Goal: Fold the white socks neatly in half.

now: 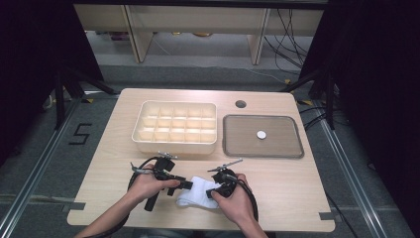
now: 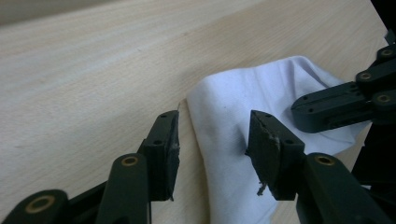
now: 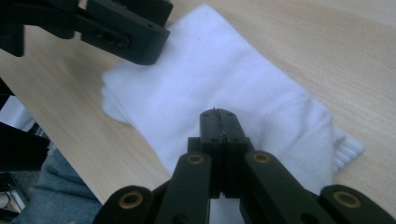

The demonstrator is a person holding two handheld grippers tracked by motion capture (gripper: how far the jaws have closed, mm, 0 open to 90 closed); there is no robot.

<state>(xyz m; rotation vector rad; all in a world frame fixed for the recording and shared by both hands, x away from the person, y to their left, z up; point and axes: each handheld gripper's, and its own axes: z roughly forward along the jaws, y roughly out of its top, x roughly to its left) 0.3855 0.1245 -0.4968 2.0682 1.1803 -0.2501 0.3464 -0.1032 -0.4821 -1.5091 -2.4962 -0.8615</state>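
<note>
With the white cloth (image 1: 199,192) lying just in front of the divided tray (image 1: 174,127), keep your right gripper (image 3: 218,122) pressed together, seemingly pinning it, and close your spread left gripper (image 2: 212,140) squarely over the folded edge.

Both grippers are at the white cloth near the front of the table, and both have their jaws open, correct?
Not quite. Both are at the white cloth, but only the left gripper is open, its jaws straddling a fold in the left gripper view. The right gripper has its jaws pressed together over the cloth, as the right gripper view shows.
</note>
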